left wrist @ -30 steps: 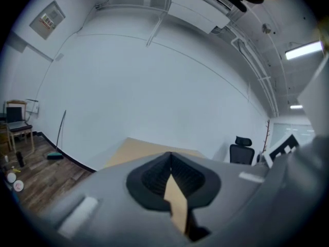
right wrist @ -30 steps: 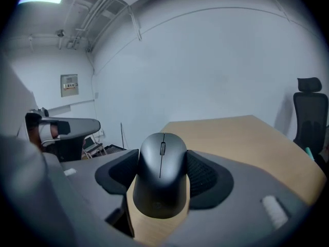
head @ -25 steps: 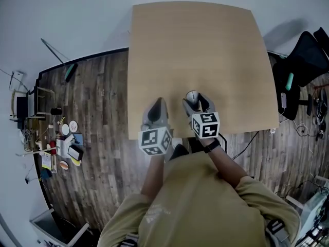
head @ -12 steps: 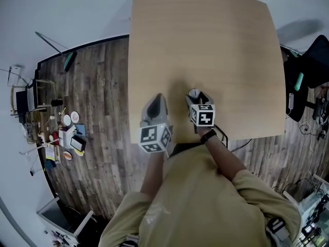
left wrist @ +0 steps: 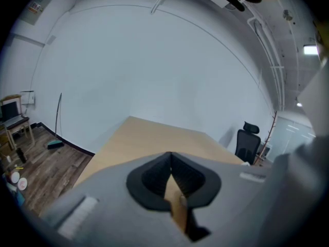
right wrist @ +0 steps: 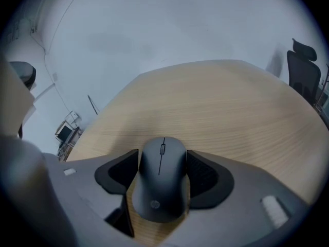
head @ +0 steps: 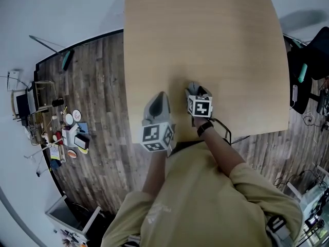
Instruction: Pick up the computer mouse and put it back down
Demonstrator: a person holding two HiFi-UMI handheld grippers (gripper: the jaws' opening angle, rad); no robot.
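1. Over the near part of the desk (head: 205,35), my right gripper (right wrist: 162,156) is clenched on the computer mouse (right wrist: 160,176). Its two dark pads press against the mouse's left and right sides, and the scroll wheel points away from me.
2. The mouse sits low over the wood, close to the desk's near edge. I cannot tell from either view whether its underside already touches the surface.
3. My left gripper (left wrist: 170,158) hovers just beside the right one, also above the near edge. Its jaws are pressed together at the tips and grasp nothing.
4. Progress, as I judge it: the grasp is made, so the picking-up half looks accomplished or under way. The putting-down half is not finished, because the pads have not let go.
5. What is left: seat the mouse flat on the desk, spread the right jaws, and draw the gripper clear without nudging the mouse.
6. Count: one computer mouse, one desk, two grippers. One black office chair (left wrist: 248,138) stands beyond the desk's far corner. Nothing else lies on the desk top.
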